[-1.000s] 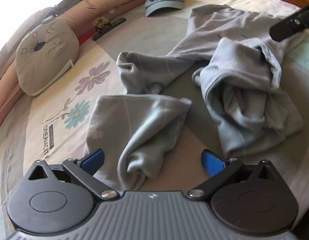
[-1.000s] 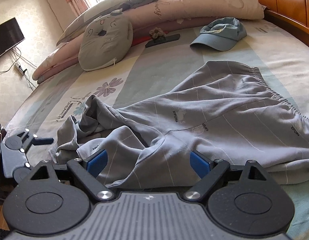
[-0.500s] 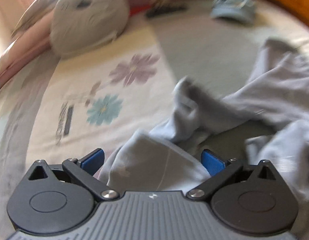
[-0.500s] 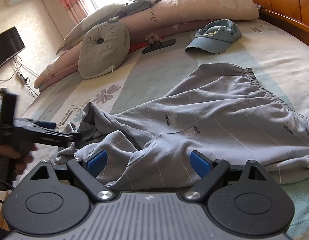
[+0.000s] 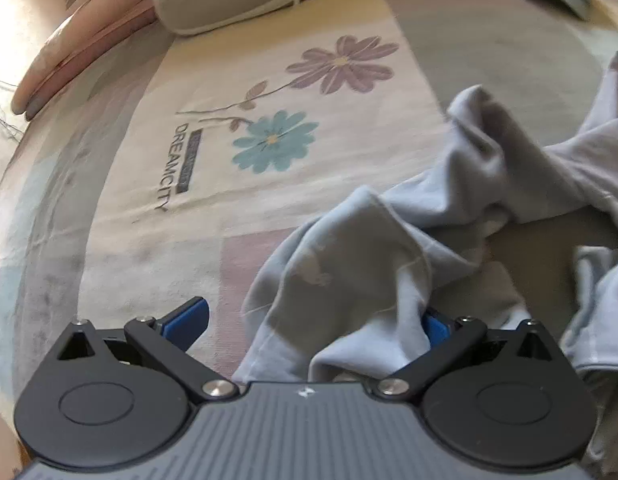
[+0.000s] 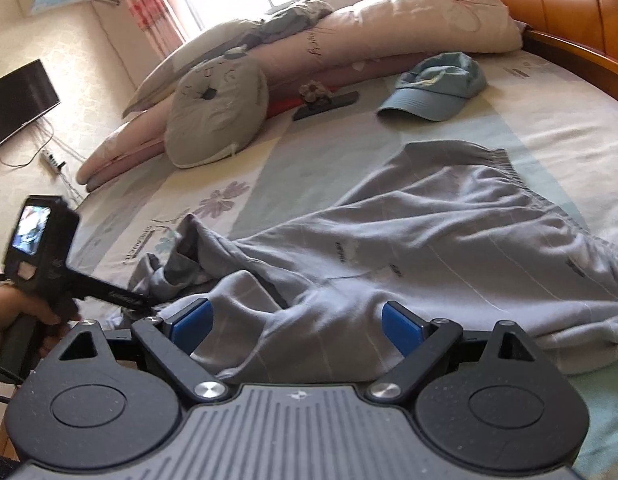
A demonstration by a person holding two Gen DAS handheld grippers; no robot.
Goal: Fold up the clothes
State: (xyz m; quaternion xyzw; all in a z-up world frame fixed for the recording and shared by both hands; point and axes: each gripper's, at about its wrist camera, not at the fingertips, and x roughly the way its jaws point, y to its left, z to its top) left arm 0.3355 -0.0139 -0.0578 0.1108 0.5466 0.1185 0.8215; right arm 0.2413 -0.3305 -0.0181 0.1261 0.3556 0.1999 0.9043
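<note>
Grey trousers [image 6: 449, 248] lie crumpled on the bed, waistband at the far right and legs bunched toward the left. In the left wrist view one leg end [image 5: 349, 272] rises in a fold between the fingers of my left gripper [image 5: 311, 320]. That gripper is open, and the cloth covers part of its right pad. My right gripper [image 6: 296, 323] is open too, low over a bunched fold of the other leg, which lies between its blue pads. From the right wrist view I see the left gripper [image 6: 137, 300] held by a hand [image 6: 17, 312], its tip at the leg end.
A blue cap [image 6: 433, 88] and a dark flat object [image 6: 325, 102] lie near the pillows [image 6: 409, 24]. A grey cat-face cushion [image 6: 217, 112] leans there too. A wooden headboard [image 6: 569, 20] bounds the right side. The flower-printed sheet [image 5: 277, 140] lies bare to the left of the trousers.
My left gripper has swung left and dropped onto the trouser leg end, so the cloth now sits between its fingers. The right gripper has barely moved.
</note>
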